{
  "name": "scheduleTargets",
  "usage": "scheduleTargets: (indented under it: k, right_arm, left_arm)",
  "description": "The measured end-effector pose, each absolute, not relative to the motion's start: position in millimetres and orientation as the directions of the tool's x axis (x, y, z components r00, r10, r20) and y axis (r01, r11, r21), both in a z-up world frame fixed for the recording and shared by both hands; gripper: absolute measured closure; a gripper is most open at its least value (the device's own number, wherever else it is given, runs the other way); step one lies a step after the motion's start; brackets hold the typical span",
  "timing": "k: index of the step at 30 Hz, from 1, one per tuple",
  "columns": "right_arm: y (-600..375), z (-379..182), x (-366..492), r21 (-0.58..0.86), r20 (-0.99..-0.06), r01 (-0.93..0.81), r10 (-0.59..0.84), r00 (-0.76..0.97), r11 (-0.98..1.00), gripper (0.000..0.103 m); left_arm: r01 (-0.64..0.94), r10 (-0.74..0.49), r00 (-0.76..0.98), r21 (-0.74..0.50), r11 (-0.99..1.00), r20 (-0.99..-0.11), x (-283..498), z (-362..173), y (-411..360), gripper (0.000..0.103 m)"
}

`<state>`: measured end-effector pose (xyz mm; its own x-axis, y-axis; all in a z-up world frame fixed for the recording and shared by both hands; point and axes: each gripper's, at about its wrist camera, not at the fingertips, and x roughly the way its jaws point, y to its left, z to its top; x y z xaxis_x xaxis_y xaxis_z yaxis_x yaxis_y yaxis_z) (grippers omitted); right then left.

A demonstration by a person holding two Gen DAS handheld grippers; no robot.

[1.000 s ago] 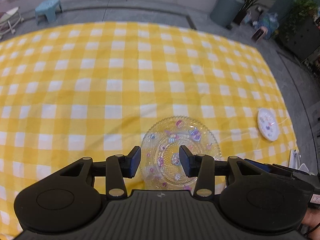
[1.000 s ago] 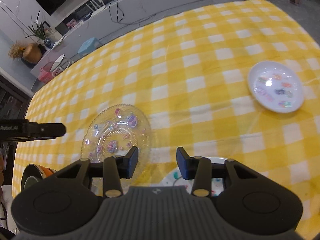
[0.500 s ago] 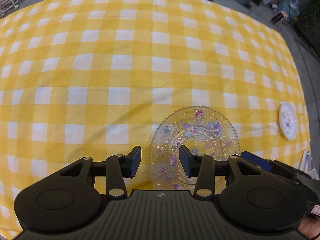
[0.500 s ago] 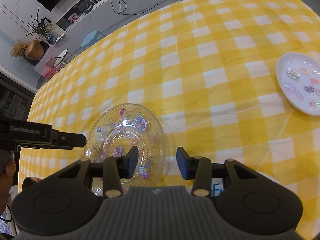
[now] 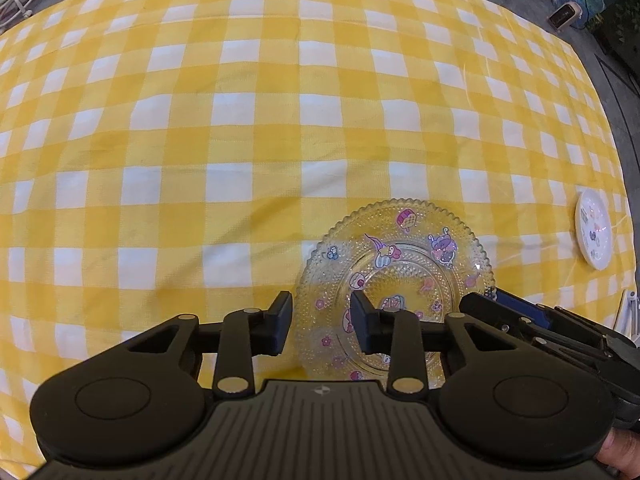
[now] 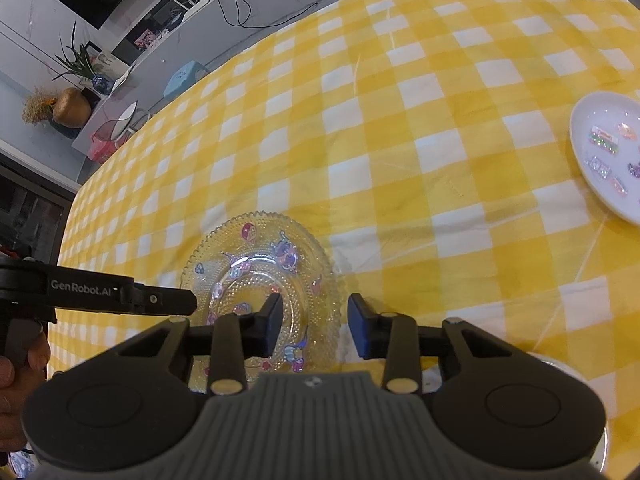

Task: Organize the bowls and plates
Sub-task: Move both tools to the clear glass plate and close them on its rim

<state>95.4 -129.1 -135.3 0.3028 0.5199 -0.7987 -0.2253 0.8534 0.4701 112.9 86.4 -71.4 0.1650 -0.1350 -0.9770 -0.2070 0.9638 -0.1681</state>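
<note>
Left wrist view: left claw (image 5: 321, 326) at lower centre, jaws parted approx. one pad-width, nothing held. The gap sits over the left rim of the glass plate (image 5: 400, 264); left pad over the tablecloth (image 5: 240, 120), right pad over the plate's inner ring. Plate lies flat, lower centre-right of frame, w/ cartoon stickers. The right claw (image 5: 532, 320) enters from lower right, its tip at the plate's right rim; contact cannot be told. White plate (image 5: 595, 236) at far right edge, well apart.

Right wrist view: right claw (image 6: 314, 326) at lower centre, jaws likewise parted, empty. Left pad over the glass plate (image 6: 256, 264), right pad beyond its right rim, so the gap spans that rim. Left claw (image 6: 176, 300) reaches in from left edge to the plate's left rim. White plate (image 6: 600, 152) at right edge, on the tablecloth (image 6: 400, 120), w/ stickers.
</note>
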Motion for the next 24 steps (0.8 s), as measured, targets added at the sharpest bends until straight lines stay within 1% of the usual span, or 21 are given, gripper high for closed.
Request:
scheduleTargets:
  k: [4, 13, 15, 24]
  right_arm:
    - [-130.4, -136.4, 95.9, 0.477, -0.797, -0.217, 0.523, 0.303, 0.852, 0.067]
    - [-132.0, -136.7, 94.3, 0.486, -0.795, -0.221, 0.533, 0.29, 0.845, 0.067]
    - [-131.9, -136.8, 94.5, 0.486, -0.795, -0.224, 0.534, 0.289, 0.845, 0.067]
    - [-133.1, -137.8, 94.7, 0.501, -0.786, -0.215, 0.545, 0.292, 0.838, 0.067]
  left_arm:
    - [-0.215, -0.138, 0.162, -0.172, 0.961, -0.977, 113.3, -78.0, 89.2, 0.068]
    - [-0.219, -0.142, 0.125, -0.167, 0.961, -0.982, 114.5, -95.1, 84.5, 0.068]
    - [-0.218, -0.147, 0.121, -0.171, 0.961, -0.982, 114.7, -98.2, 83.6, 0.071]
    - [-0.209, -0.134, 0.118, -0.157, 0.965, -0.984, 110.5, -119.5, 71.5, 0.071]
